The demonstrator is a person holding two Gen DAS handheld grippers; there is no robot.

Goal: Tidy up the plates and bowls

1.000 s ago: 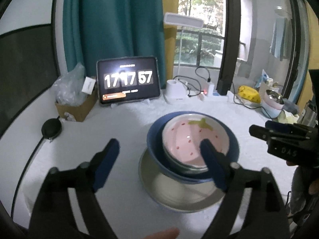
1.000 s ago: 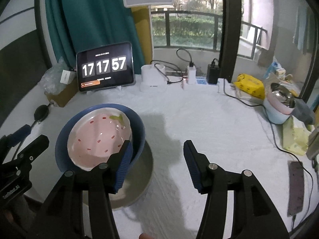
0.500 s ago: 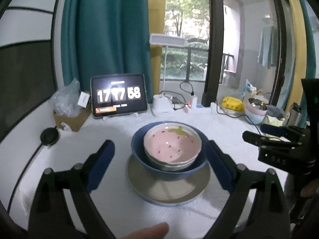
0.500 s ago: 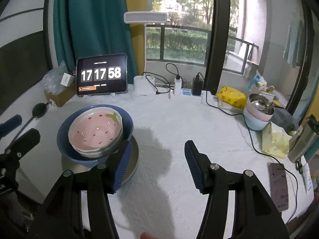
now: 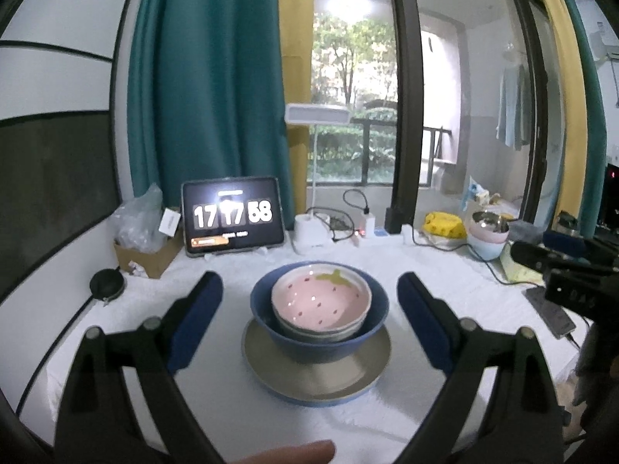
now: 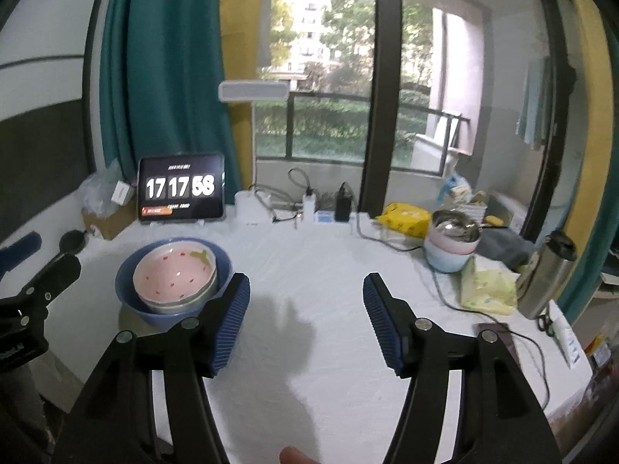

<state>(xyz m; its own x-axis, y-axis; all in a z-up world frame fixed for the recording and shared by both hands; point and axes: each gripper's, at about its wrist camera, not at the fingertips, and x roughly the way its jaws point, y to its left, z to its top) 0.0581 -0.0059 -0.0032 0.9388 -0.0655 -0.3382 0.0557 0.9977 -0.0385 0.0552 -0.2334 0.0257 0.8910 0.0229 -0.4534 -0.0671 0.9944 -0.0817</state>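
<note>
A pink strawberry bowl (image 5: 321, 301) sits in a grey-green bowl, which rests inside a blue bowl (image 5: 263, 301) on a grey plate (image 5: 317, 371). The stack stands on the white table. My left gripper (image 5: 307, 278) is open and held back from the stack, its blue pads apart from the bowls on either side. My right gripper (image 6: 305, 280) is open over bare tablecloth with nothing between its fingers. In the right wrist view the stack (image 6: 174, 270) lies to its left. Each gripper shows at the edge of the other's view.
A tablet clock (image 5: 232, 216), a lamp base (image 5: 309, 232) with cables and a cardboard box (image 5: 143, 259) line the back. At right are pastel bowls with a metal bowl on top (image 6: 450, 247), a steel flask (image 6: 545, 274) and a phone (image 6: 499, 340).
Both grippers drew back and rose away from the stack, so it looks smaller and farther. The left pads no longer flank the blue bowl closely. The right jaws widened a little.
</note>
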